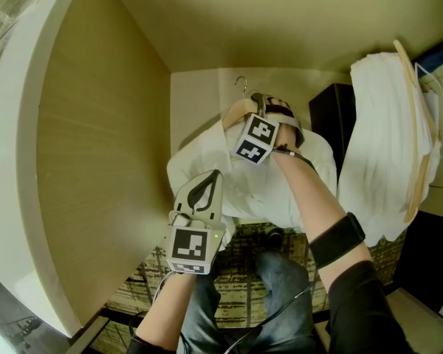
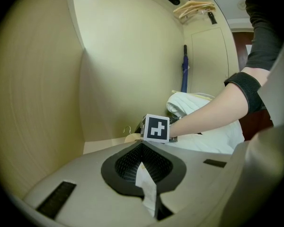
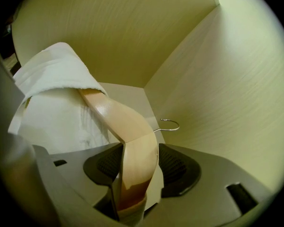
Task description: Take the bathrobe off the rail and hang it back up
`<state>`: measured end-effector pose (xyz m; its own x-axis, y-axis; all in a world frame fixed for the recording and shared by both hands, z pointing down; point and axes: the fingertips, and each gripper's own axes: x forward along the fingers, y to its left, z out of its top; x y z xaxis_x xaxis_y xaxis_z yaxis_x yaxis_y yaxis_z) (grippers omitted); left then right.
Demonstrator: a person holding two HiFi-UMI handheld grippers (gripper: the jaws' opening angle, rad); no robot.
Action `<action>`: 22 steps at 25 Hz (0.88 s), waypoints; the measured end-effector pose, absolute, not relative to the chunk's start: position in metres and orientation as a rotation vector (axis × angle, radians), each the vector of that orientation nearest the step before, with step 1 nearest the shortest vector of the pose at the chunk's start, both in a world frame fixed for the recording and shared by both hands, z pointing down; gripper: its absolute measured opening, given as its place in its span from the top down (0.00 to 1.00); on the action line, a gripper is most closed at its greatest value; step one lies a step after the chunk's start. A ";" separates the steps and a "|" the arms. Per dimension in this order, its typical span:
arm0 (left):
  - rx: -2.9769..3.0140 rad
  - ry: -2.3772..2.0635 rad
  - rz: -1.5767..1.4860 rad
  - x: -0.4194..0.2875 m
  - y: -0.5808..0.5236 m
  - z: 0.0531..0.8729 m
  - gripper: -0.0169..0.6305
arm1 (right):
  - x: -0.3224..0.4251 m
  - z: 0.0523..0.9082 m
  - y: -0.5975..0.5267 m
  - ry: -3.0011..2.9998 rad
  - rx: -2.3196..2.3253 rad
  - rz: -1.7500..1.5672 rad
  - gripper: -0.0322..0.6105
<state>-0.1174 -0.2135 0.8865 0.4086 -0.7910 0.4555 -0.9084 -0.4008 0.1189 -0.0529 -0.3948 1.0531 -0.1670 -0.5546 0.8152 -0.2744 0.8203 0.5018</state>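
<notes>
Beige wardrobe corner (image 1: pixel 111 124), left tongs (image 2: pixel 143 159) pinching bathrobe cloth (image 2: pixel 147 188), right tongs (image 3: pixel 136 161) loose around half-covered hanger (image 3: pixel 117 116).

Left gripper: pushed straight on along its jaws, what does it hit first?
Probably the marker cube of the right gripper, just beyond the left gripper tips, with the beige wall behind it. Depth is hard to judge.
</notes>
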 end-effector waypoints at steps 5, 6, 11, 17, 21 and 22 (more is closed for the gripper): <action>2.313 -1.470 0.464 -0.124 -0.211 0.881 0.97 | -0.050 1.055 -0.393 -1.729 0.610 -0.261 0.54; 2.310 -1.471 0.464 -0.126 -0.210 0.879 0.97 | -0.049 1.053 -0.391 -1.724 0.600 -0.256 0.53; 2.317 -1.455 0.474 -0.129 -0.201 0.854 0.97 | -0.044 1.036 -0.376 -1.697 0.542 -0.227 0.51; 2.286 -1.450 0.439 -0.129 -0.193 0.796 0.97 | -0.034 0.979 -0.352 -1.718 0.570 -0.182 0.51; 2.341 -1.404 0.483 -0.127 -0.180 0.750 0.97 | -0.032 0.899 -0.331 -1.814 0.675 -0.127 0.57; 2.343 -1.397 0.487 -0.125 -0.176 0.733 0.97 | -0.030 0.872 -0.324 -1.844 0.713 -0.115 0.62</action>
<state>-0.1253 -0.1763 0.7330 0.4491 -0.7602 0.4695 -0.8874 -0.4408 0.1351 -0.0304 -0.3242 0.8723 -0.2170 -0.5222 0.8248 -0.4154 0.8140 0.4061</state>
